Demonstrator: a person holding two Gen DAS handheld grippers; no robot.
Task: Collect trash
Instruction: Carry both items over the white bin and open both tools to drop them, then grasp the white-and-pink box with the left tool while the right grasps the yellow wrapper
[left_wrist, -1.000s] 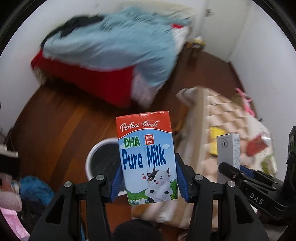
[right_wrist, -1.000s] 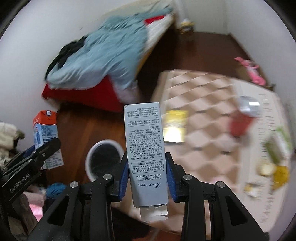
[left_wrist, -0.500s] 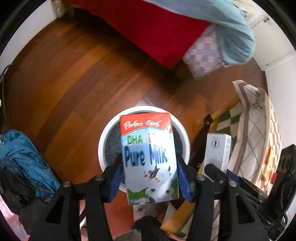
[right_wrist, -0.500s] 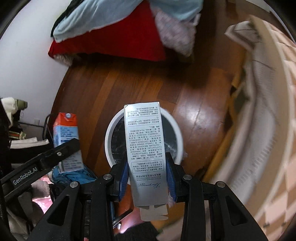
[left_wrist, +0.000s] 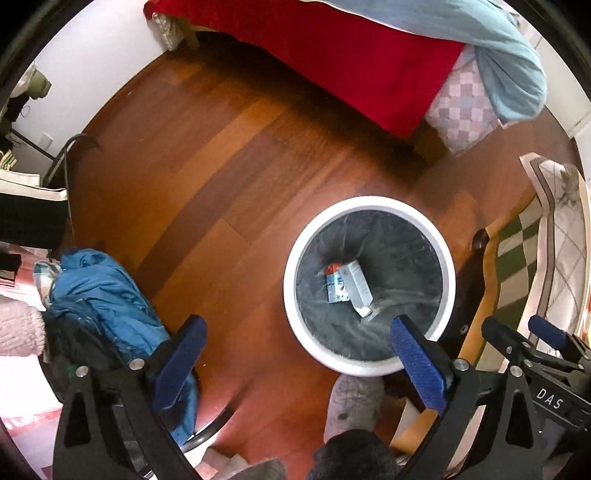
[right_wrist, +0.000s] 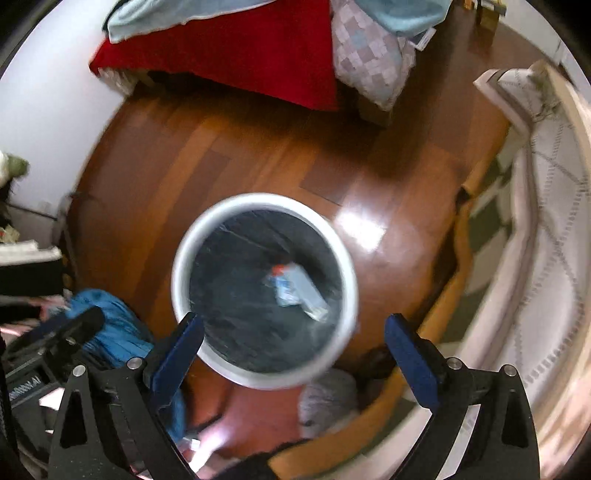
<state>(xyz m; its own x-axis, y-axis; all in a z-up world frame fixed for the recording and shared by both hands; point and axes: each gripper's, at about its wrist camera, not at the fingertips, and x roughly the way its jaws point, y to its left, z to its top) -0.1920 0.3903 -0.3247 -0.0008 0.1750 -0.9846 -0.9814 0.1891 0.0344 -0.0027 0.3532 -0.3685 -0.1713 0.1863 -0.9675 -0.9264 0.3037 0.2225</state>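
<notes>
I am looking down at a shiny brown wood floor (left_wrist: 236, 177) from both cameras. My left gripper (left_wrist: 297, 360) is wide open and holds nothing, and my right gripper (right_wrist: 293, 356) is wide open and holds nothing too. A round white trash bin (left_wrist: 369, 282) with a dark bag inside stands on the floor, and both grippers hang above it. At the bottom of the bin lie the milk carton (left_wrist: 335, 282) and the long gray box (left_wrist: 357, 284), touching, with the box partly on top of the carton. In the right wrist view I see the same bin (right_wrist: 264, 291) with the carton (right_wrist: 284, 282) and the box (right_wrist: 308, 291) inside, but that picture is blurry. A bed with a red cover (left_wrist: 354, 55) stands at the far side of the room, with a light blue blanket (left_wrist: 491, 48) and a checked pillow (left_wrist: 461, 114) on it. A blue jacket (left_wrist: 110, 299) lies in a heap on the floor to the left of the bin. To the right, a rug with a yellow edge and green and white squares (left_wrist: 517, 251) lies on the floor, with a pale quilt (right_wrist: 546, 221) over it. A white wall (left_wrist: 85, 70) runs along the left side. Something gray and soft (left_wrist: 354, 402) sits just below the bin, and I cannot tell what it is.
</notes>
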